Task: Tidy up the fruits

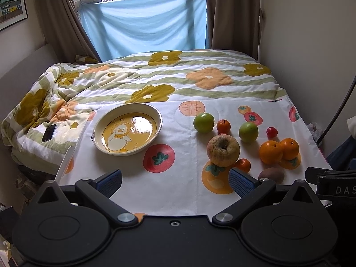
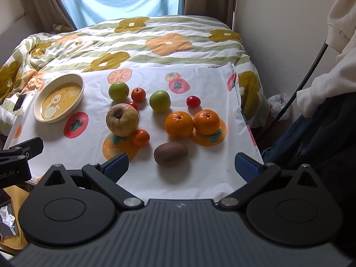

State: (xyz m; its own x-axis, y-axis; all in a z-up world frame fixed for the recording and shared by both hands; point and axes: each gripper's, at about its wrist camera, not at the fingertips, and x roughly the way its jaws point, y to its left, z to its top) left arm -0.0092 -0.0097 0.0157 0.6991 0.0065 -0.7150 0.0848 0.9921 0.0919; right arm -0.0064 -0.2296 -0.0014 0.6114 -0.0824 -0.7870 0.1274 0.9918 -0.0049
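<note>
Fruits are lying loose on the printed cloth (image 2: 200, 166): a big blemished apple (image 2: 122, 119) touching a small tangerine (image 2: 141, 137), two oranges (image 2: 179, 124) side by side, a kiwi (image 2: 170, 154) nearest, green apples (image 2: 160, 101) behind. The duck plate (image 1: 127, 128) is sitting apart, leftward. The left gripper (image 1: 175, 181) and right gripper (image 2: 181, 166) are hovering spread wide, gripping nothing

Readable on the right gripper (image 1: 333, 184), at the left wrist view's right edge: white letters "DAS", cut off. On the left gripper (image 2: 13, 169), at the right wrist view's left edge: "oot.AI", partly cut.
</note>
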